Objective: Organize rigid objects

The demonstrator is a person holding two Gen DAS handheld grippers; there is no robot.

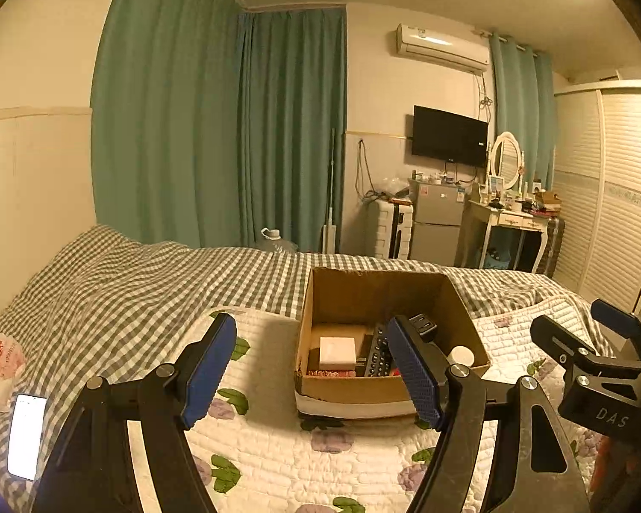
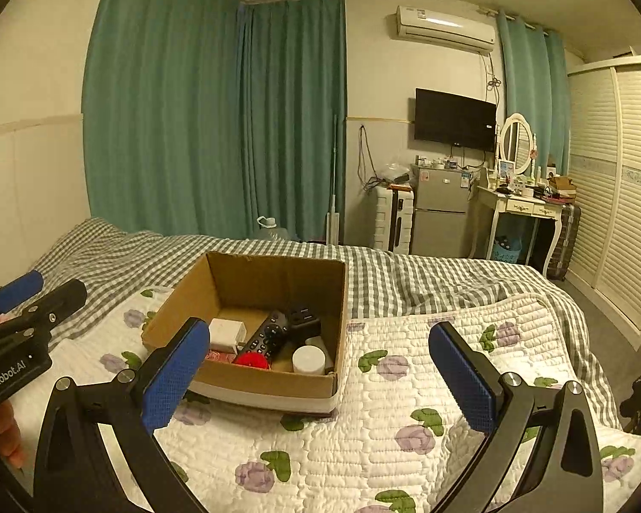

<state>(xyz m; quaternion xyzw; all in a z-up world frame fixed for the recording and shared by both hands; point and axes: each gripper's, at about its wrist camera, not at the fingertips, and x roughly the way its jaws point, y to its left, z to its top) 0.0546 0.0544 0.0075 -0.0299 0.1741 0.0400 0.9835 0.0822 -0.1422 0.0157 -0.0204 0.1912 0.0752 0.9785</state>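
Hovering level, left gripper [image 1: 316,367] and right gripper [image 2: 316,367] spread, box [image 2: 277,282]

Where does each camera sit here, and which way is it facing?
Left wrist: rides the left gripper, facing along its open jaws across the bed to the cardboard box; the right gripper shows at the right edge.
Right wrist: rides the right gripper, jaws open, facing the same box from further right; the left gripper and fingertips show at the left edge.
Shared: box with remote, quilt, curtains, television.
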